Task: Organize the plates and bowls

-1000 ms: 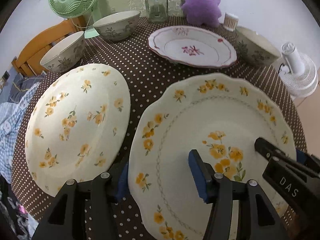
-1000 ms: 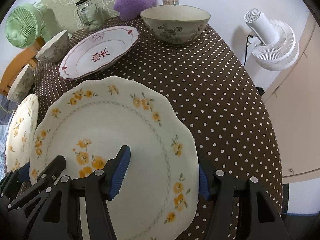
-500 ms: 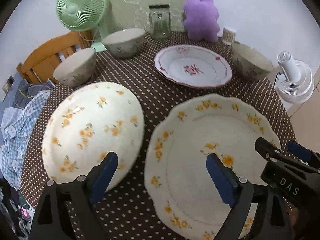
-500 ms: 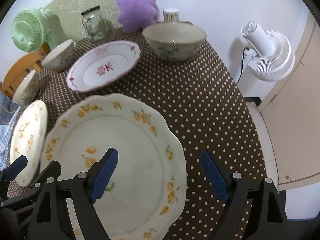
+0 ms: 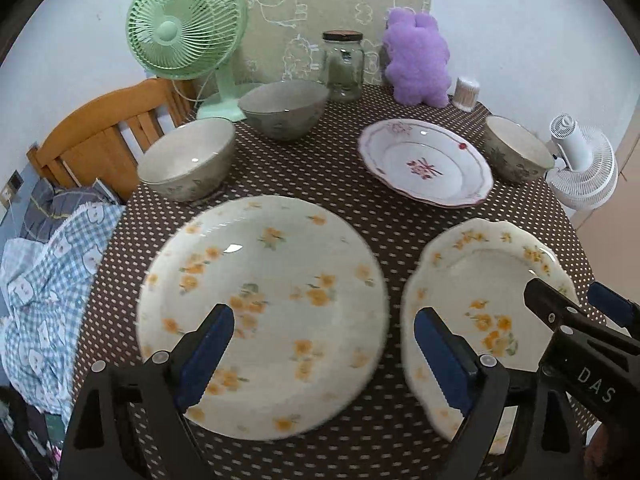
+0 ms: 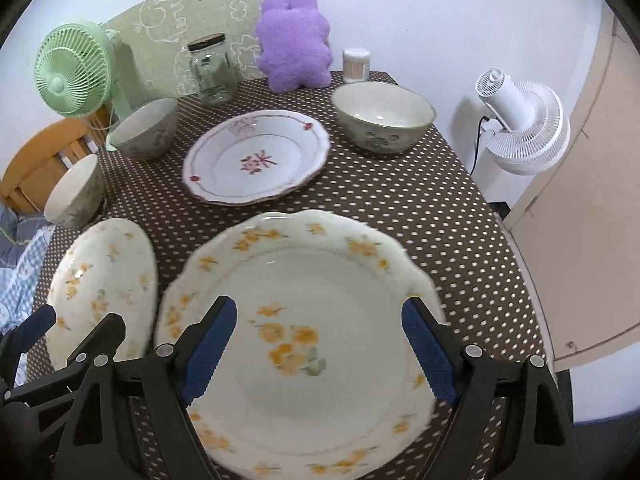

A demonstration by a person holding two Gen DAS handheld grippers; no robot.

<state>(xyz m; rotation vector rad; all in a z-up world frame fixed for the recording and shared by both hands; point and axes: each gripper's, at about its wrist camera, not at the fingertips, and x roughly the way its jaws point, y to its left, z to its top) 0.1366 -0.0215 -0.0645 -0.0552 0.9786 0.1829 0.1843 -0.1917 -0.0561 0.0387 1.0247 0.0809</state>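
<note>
Two cream plates with yellow flowers lie on the dotted brown tablecloth. A round plate (image 5: 264,308) is front left and a scalloped plate (image 6: 304,340) front right; the scalloped one also shows in the left wrist view (image 5: 480,304), the round one in the right wrist view (image 6: 100,284). My left gripper (image 5: 324,356) is open and empty above the near edge of the round plate. My right gripper (image 6: 320,344) is open and empty above the scalloped plate. A white plate with red pattern (image 5: 424,160) and three grey-green bowls (image 5: 188,160) (image 5: 284,108) (image 5: 516,152) stand farther back.
A green fan (image 5: 184,28), a glass jar (image 5: 344,64), a purple plush toy (image 5: 418,64) and a toothpick holder (image 5: 467,92) line the far edge. A wooden chair (image 5: 100,136) with checked cloth (image 5: 44,292) is left; a white fan (image 6: 520,128) right.
Both grippers opened wide and pulled back and up from the scalloped plate. The left gripper swung left and now sits over the round plate.
</note>
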